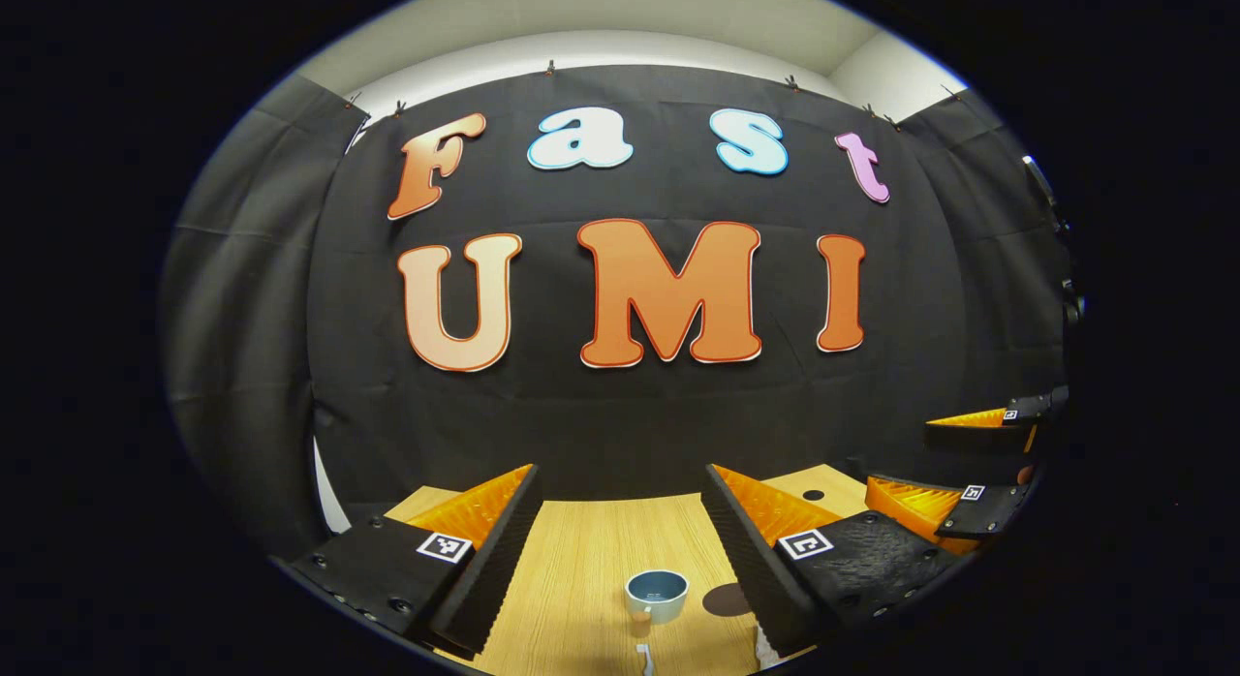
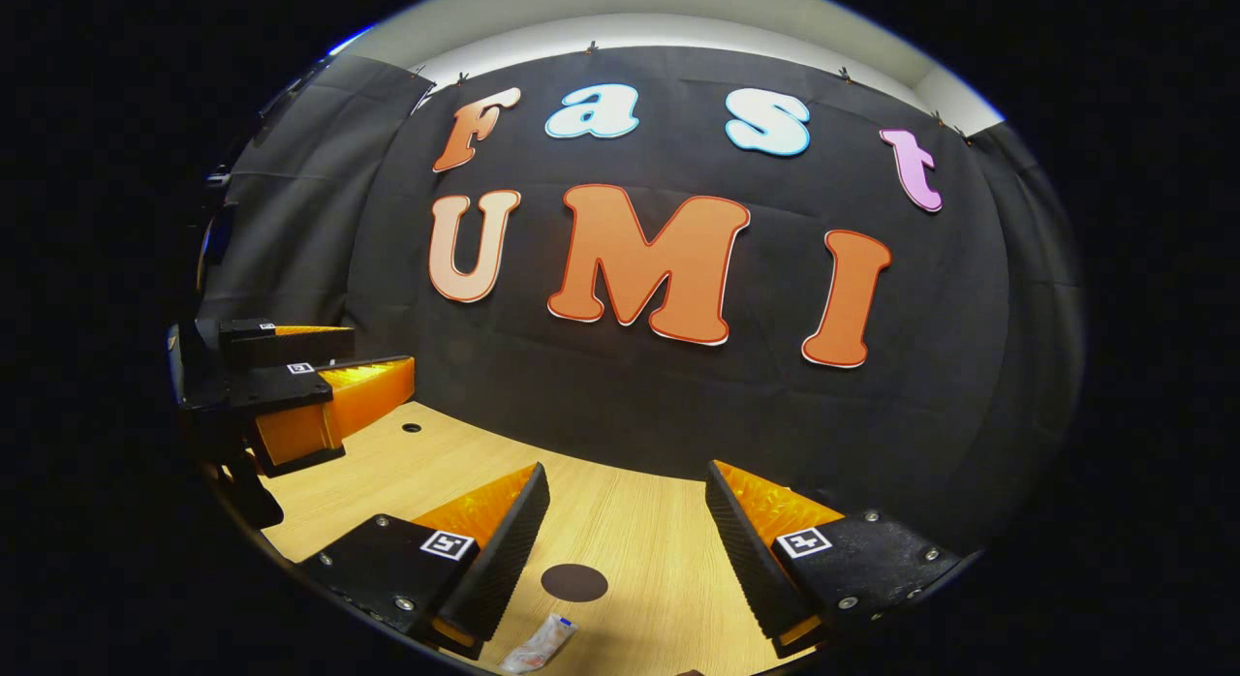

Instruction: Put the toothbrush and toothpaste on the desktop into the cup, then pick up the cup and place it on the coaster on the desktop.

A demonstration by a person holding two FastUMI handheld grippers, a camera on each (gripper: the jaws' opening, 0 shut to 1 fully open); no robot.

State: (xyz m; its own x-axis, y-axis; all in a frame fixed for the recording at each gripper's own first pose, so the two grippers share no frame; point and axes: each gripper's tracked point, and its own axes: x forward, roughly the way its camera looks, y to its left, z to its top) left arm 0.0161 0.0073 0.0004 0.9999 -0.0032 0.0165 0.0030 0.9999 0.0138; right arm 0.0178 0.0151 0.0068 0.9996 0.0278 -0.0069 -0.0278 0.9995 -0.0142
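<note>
In the left gripper view a blue-grey cup [image 1: 657, 593] stands upright on the wooden desktop [image 1: 601, 550], between and just beyond my left gripper's [image 1: 620, 476] open fingers. The white toothbrush [image 1: 644, 659] lies just in front of the cup at the bottom edge. To the cup's right lies a dark round coaster [image 1: 727, 599], partly hidden by a finger. My right gripper [image 1: 901, 453] hovers open at the far right. In the right gripper view the coaster [image 2: 573, 582] lies between the open fingers of my right gripper [image 2: 625, 473]. A small white toothpaste tube [image 2: 541, 647] lies below it. My left gripper [image 2: 383, 352] stands open at the left.
The black cloth wall [image 1: 620, 414] closes off the back of the desk. A small dark hole [image 2: 412, 428] sits in the desktop near the back, also seen as a hole [image 1: 813, 495] in the left gripper view. Bare wood [image 2: 639, 531] lies between the grippers.
</note>
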